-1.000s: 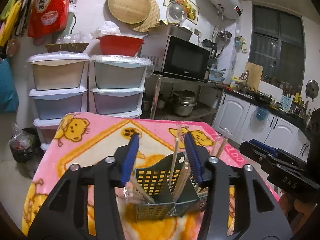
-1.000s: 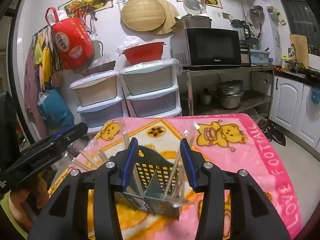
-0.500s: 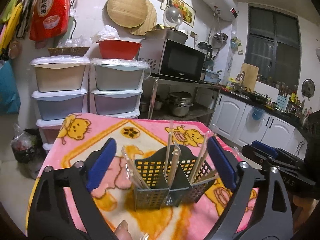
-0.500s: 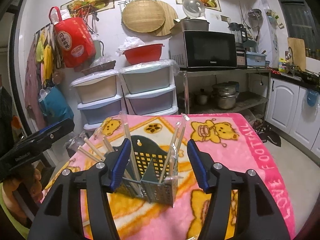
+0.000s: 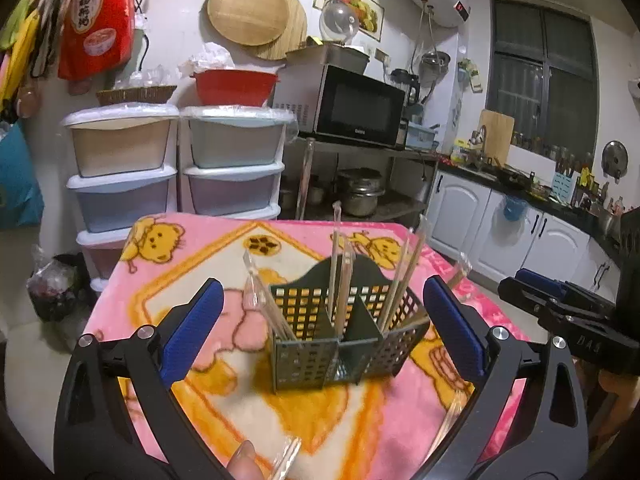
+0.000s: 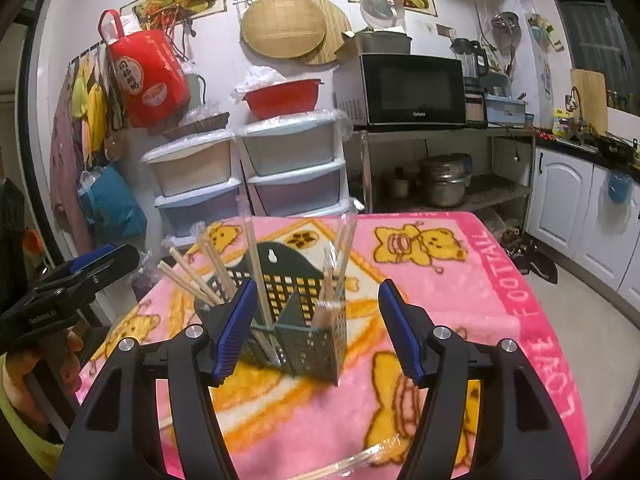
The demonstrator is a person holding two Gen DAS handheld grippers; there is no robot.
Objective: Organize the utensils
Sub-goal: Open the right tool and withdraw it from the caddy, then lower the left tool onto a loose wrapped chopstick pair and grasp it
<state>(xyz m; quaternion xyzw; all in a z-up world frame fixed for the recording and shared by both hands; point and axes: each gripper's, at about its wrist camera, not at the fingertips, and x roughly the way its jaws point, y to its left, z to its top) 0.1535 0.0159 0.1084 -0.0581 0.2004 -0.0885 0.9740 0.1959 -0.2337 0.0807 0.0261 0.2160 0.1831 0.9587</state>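
The left gripper is spread wide and still opening, nothing pressed by its blue pads. The right gripper is likewise opening, its pads clear of the green utensil caddy seen between them. The caddy is stood on the pink blanket (bear-printed), wrapped chopsticks upright inside. One loose wrapped pair is left at six o'clock.
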